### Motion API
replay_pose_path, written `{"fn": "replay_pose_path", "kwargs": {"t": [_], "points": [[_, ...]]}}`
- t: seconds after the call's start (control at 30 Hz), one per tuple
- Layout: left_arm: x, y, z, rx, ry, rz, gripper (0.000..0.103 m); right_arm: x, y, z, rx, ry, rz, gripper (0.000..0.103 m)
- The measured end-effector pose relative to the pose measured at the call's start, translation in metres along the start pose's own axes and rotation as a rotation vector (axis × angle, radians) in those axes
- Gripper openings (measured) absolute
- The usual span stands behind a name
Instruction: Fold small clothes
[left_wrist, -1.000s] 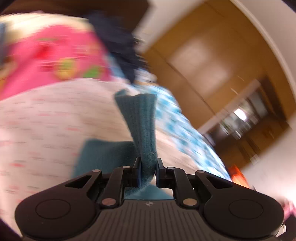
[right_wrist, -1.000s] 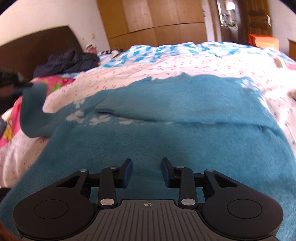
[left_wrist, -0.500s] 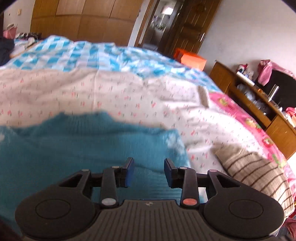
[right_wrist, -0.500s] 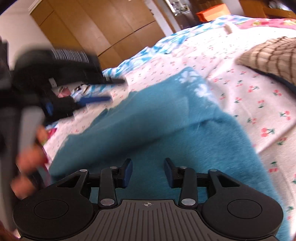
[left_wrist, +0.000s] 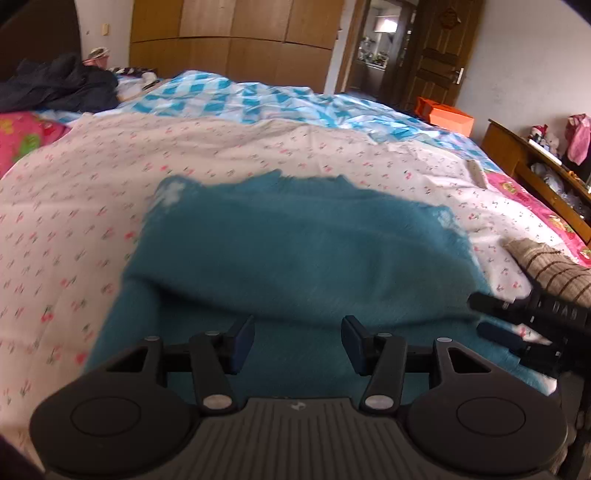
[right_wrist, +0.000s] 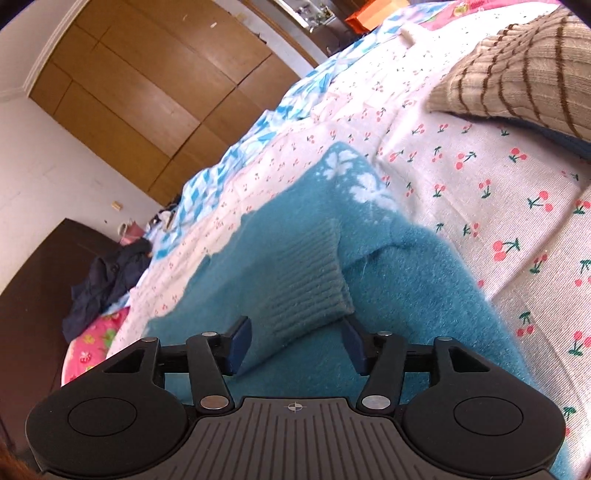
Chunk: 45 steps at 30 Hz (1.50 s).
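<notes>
Teal knitwear fills the space ahead of both our tools: a small teal sweater (left_wrist: 295, 251) lies spread on the cherry-print sheet (left_wrist: 66, 229), with a fold of it lying across the body. Our left gripper (left_wrist: 297, 344) hovers over the near part of the sweater, tilted downward; its jaws are opening, and nothing sits between the pads, only the fabric lying below them. Off to its right we see the tips of our right gripper (left_wrist: 496, 320) reaching in over the sweater's edge. In the right wrist view the right gripper (right_wrist: 296, 341) also has its jaws opening; the ribbed cuff (right_wrist: 312, 291) of a sleeve lies just ahead of and between the fingers, but the pads do not press on it, so we count it released. White flower motifs (right_wrist: 354, 177) mark the sweater's far corner beyond that cuff. Farther out to the right of both tools rests a beige striped garment (right_wrist: 517, 74), apart from the sweater. Beyond the sweater, we see a blue checked quilt (left_wrist: 258, 99), a dark pile of clothes (left_wrist: 59, 86) at far left, and a wooden wardrobe (left_wrist: 236, 40) behind.
</notes>
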<state>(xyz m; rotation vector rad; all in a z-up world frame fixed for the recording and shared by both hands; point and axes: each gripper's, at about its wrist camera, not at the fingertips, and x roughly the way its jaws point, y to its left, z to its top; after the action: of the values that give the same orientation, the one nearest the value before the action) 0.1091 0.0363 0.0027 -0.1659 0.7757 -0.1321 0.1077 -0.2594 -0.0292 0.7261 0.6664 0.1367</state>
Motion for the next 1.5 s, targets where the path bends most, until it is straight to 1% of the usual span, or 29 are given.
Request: {"fn": "replay_pose_path", "kwargs": {"t": [0.07, 0.2, 0.23, 0.33, 0.43, 0.5, 0.6, 0.67, 0.7, 0.73, 0.8, 0.83, 0.9, 1.03, 1.13, 1.2, 1.27, 1.33, 1.37, 1.4, 1.43, 1.47, 1.5], "points": [[-0.003, 0.007, -0.011, -0.016, -0.009, 0.003, 0.056, 0.003, -0.001, 0.0, 0.007, 0.005, 0.013, 0.058], [-0.007, 0.006, -0.02, 0.011, -0.04, 0.027, 0.056, 0.01, 0.0, -0.003, -0.006, 0.01, -0.03, 0.058], [-0.008, 0.007, -0.021, 0.013, -0.049, 0.026, 0.057, 0.008, 0.001, -0.004, -0.005, 0.004, -0.028, 0.058], [-0.007, 0.012, -0.02, -0.03, -0.062, 0.001, 0.061, 0.003, 0.0, -0.004, -0.018, -0.001, -0.041, 0.059], [-0.003, 0.018, -0.02, -0.059, -0.051, -0.011, 0.061, 0.007, -0.007, -0.005, 0.053, 0.019, -0.018, 0.059], [-0.002, 0.02, -0.02, -0.074, -0.049, -0.021, 0.061, 0.012, -0.006, -0.006, 0.069, 0.025, -0.006, 0.059], [-0.001, 0.021, -0.021, -0.076, -0.047, -0.033, 0.061, 0.021, -0.001, -0.004, 0.076, 0.03, 0.012, 0.059], [0.0, 0.019, -0.021, -0.07, -0.048, -0.034, 0.061, 0.029, 0.0, 0.0, 0.092, 0.014, 0.006, 0.059], [-0.001, 0.019, -0.021, -0.067, -0.051, -0.032, 0.061, 0.032, -0.001, 0.003, 0.113, 0.009, 0.001, 0.054], [-0.001, 0.018, -0.021, -0.064, -0.054, -0.027, 0.061, 0.033, -0.002, 0.006, 0.133, 0.006, -0.004, 0.039], [-0.001, 0.02, -0.021, -0.064, -0.06, -0.024, 0.062, 0.034, 0.0, 0.012, 0.135, 0.004, -0.025, 0.02], [-0.002, 0.021, -0.021, -0.068, -0.061, -0.024, 0.062, 0.032, 0.001, 0.015, 0.129, 0.007, -0.023, 0.017], [0.0, 0.021, -0.02, -0.078, -0.063, -0.018, 0.062, 0.025, 0.008, 0.022, 0.106, -0.007, 0.005, 0.012], [0.0, 0.018, -0.012, -0.065, -0.057, -0.036, 0.062, 0.018, 0.035, 0.042, 0.017, -0.041, 0.04, 0.01], [-0.005, 0.012, 0.004, -0.023, -0.106, -0.036, 0.062, 0.019, 0.056, 0.063, -0.042, -0.08, 0.063, 0.009], [-0.01, 0.011, 0.017, -0.025, -0.15, -0.049, 0.063, 0.016, 0.066, 0.076, -0.062, -0.124, 0.071, 0.009], [-0.011, 0.014, 0.029, -0.029, -0.196, -0.047, 0.069, 0.014, 0.068, 0.084, -0.085, -0.164, 0.063, 0.009], [-0.004, 0.017, 0.037, -0.016, -0.226, -0.014, 0.082, 0.019, 0.059, 0.083, -0.119, -0.162, 0.01, 0.009], [0.003, 0.02, 0.038, -0.006, -0.23, 0.014, 0.084, 0.026, 0.051, 0.077, -0.138, -0.136, -0.032, 0.009], [0.014, 0.024, 0.038, 0.004, -0.215, 0.05, 0.086, 0.036, 0.039, 0.071, -0.153, -0.086, -0.072, 0.009], [0.028, 0.029, 0.037, 0.013, -0.168, 0.097, 0.086, 0.048, 0.028, 0.064, -0.158, -0.031, -0.117, 0.01], [0.044, 0.035, 0.035, 0.015, -0.095, 0.147, 0.085, 0.058, 0.02, 0.057, -0.157, 0.012, -0.166, 0.01], [0.056, 0.041, 0.032, 0.016, -0.03, 0.193, 0.085, 0.062, 0.013, 0.052, -0.157, 0.027, -0.19, 0.01]]}}
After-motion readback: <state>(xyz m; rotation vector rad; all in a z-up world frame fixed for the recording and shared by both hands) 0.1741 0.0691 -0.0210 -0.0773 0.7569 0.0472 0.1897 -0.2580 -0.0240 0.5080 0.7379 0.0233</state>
